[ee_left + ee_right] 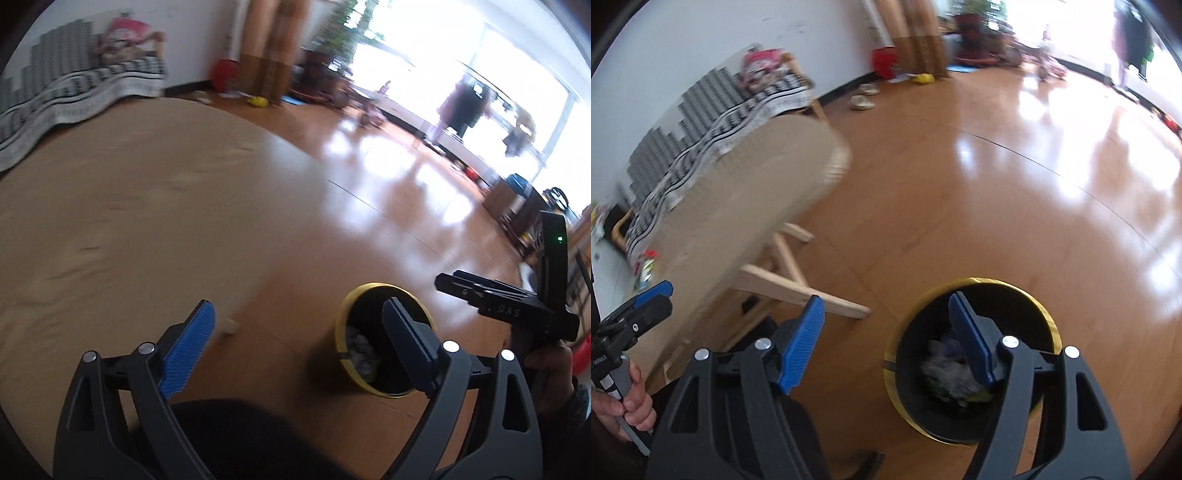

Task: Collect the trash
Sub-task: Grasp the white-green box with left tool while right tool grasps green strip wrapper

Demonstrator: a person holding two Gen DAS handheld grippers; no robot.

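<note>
Right gripper (886, 343) agape, empty, above trash bin (971, 360) (crumpled waste inside)

glossy wooden floor (960, 192) under yellow-rimmed trash bin (1049, 325) and table (746, 199)

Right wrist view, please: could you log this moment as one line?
left gripper: open, empty | right gripper: open, empty | trash bin: on floor, crumpled trash inside | table: left of bin

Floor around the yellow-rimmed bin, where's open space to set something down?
Bare wood floor stretches beyond the yellow-rimmed black bin, towards the bright windows. It is crowded left of the bin: pale wooden table legs and the tan tabletop.
</note>
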